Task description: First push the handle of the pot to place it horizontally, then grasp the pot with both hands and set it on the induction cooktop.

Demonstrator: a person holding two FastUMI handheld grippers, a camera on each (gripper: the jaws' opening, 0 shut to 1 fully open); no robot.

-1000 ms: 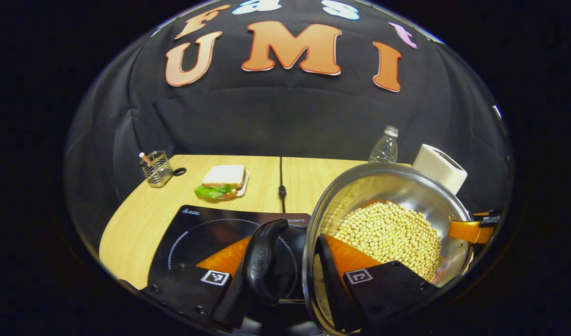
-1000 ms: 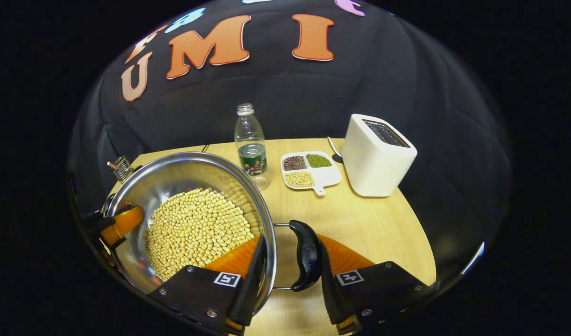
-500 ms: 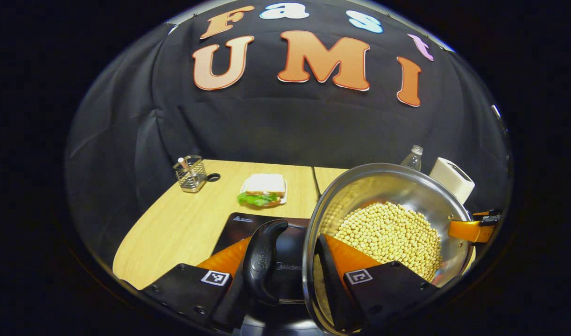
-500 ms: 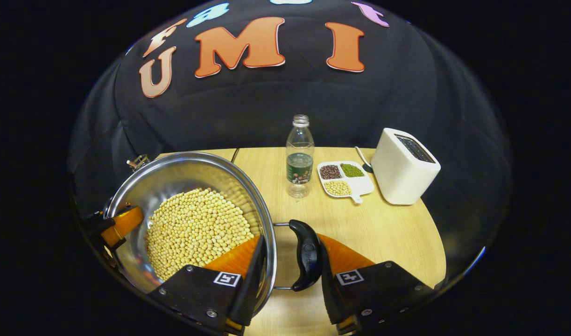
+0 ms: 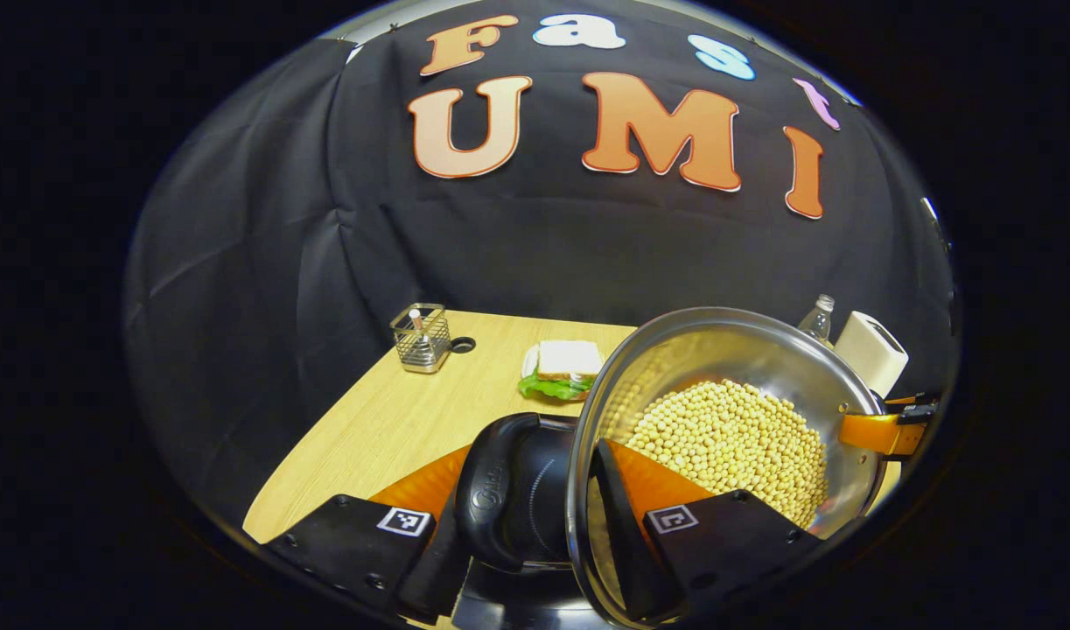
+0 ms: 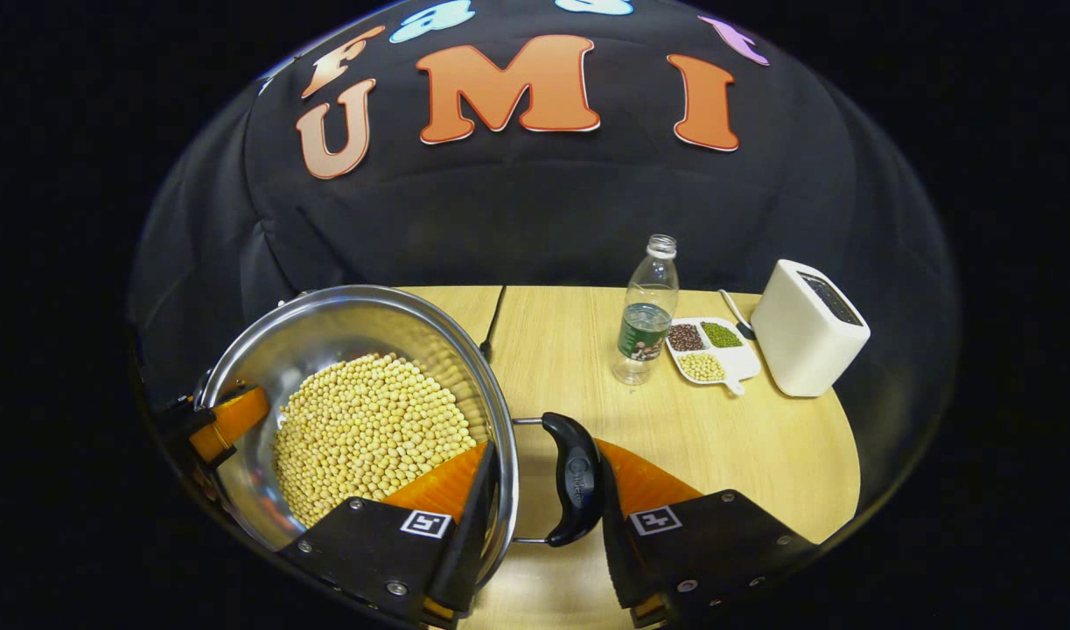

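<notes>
In the left gripper view, the left gripper (image 5: pixel 526 512) has its jaws closed across one side of the steel pot (image 5: pixel 736 350): one finger sits outside the black side handle (image 5: pixel 491 490), the other inside the rim against the wall, above the soybeans (image 5: pixel 731 446) that fill the pot's bottom. In the right gripper view, the right gripper (image 6: pixel 539 503) clamps the opposite side the same way, one finger inside the rim of the pot (image 6: pixel 342 319) beside the soybeans (image 6: pixel 368 433), the other pressing the outer face of the second black handle (image 6: pixel 574 477). Each view also shows the other gripper's finger hooked over the pot's far rim. Beneath the left handle lies the dark glass of the induction cooktop (image 5: pixel 539 512); whether the pot touches it cannot be told. Beyond the pot on the wooden table (image 5: pixel 386 420) sit a sandwich (image 5: pixel 562 367) and a wire holder (image 5: pixel 419 337). On the pot's other side stand a plastic bottle (image 6: pixel 646 311), a divided dish of beans (image 6: pixel 709 350) and a white toaster (image 6: pixel 806 328).
</notes>
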